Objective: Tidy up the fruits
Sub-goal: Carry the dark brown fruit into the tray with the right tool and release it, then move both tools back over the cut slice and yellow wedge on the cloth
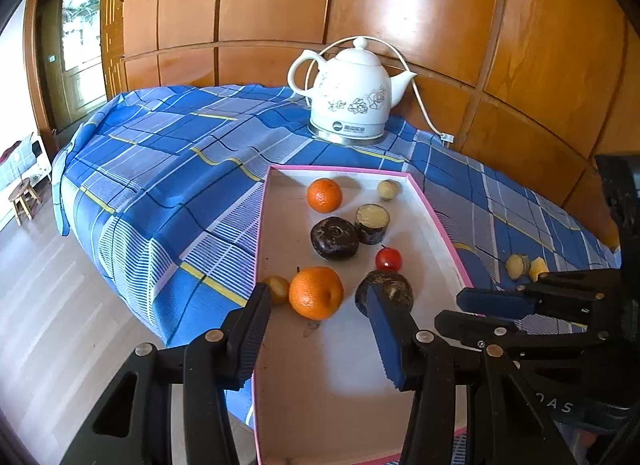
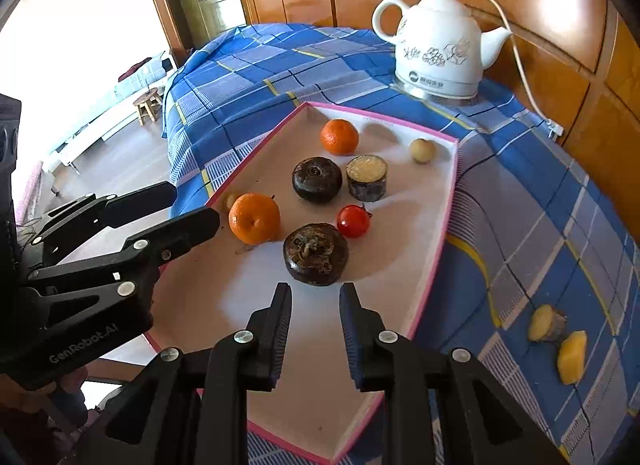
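Right claw (image 2: 315,297) hangs over the near part of the pink-edged tray (image 2: 448,201), jaws narrow, nothing between them. A dark round fruit (image 2: 316,253) sits just ahead of its tips, a tomato (image 2: 353,221) beyond that. Left claw (image 1: 320,305) partly open, empty, an orange (image 1: 316,292) just ahead between its fingers. Two yellow pieces (image 2: 558,339) lie on the bench cloth (image 2: 520,193), right of the right claw, outside the tray.

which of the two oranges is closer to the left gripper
The orange at the near left edge of the tray, beside the left gripper. The other orange sits at the far end, toward the kettle.
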The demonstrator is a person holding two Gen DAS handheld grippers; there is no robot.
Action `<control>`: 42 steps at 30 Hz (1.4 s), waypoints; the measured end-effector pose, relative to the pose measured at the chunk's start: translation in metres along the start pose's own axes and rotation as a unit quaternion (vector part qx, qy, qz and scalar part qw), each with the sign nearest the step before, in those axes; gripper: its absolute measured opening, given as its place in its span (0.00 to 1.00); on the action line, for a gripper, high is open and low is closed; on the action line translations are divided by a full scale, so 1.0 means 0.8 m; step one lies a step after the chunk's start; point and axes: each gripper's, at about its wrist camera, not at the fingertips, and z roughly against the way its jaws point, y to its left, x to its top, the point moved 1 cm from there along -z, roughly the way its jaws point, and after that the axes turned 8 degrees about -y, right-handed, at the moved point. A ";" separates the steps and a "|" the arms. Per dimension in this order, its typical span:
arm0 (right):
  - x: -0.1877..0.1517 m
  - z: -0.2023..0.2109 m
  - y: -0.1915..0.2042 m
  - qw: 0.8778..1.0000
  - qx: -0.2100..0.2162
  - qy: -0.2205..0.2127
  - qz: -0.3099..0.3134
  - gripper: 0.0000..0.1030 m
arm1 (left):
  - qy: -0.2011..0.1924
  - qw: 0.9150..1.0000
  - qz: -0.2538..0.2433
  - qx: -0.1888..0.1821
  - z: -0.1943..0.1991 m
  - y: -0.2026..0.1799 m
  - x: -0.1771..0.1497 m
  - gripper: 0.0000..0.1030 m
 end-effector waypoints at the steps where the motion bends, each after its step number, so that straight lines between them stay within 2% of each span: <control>1: 0.000 0.002 -0.001 1.000 -0.002 -0.001 0.001 0.24 | 0.001 1.000 -0.002 -0.001 0.000 -0.002 0.000 0.49; 13: -0.013 0.036 -0.025 0.999 -0.028 -0.016 -0.003 0.24 | 0.006 0.999 -0.028 -0.018 0.002 -0.030 -0.003 0.49; 22: -0.031 0.069 -0.078 0.997 -0.061 -0.023 -0.027 0.24 | 0.013 0.998 -0.049 -0.033 0.001 -0.052 -0.007 0.49; 26: -0.045 0.088 -0.119 0.995 -0.094 -0.020 -0.042 0.24 | 0.018 0.997 -0.057 -0.039 0.000 -0.060 -0.009 0.49; 31: -0.071 0.112 -0.188 0.986 -0.145 -0.009 -0.080 0.24 | 0.025 0.997 -0.065 -0.041 0.000 -0.068 -0.011 0.49; 35: -0.102 0.128 -0.249 0.974 -0.192 -0.002 -0.118 0.24 | 0.028 0.996 -0.076 -0.043 0.003 -0.076 -0.013 0.49; 39: -0.132 0.136 -0.301 0.959 -0.208 -0.007 -0.192 0.24 | 0.031 0.994 -0.095 -0.052 0.008 -0.091 -0.013 0.49; 42: -0.133 0.144 -0.319 0.950 -0.212 -0.018 -0.230 0.24 | 0.033 0.990 -0.115 -0.072 0.010 -0.114 -0.009 0.49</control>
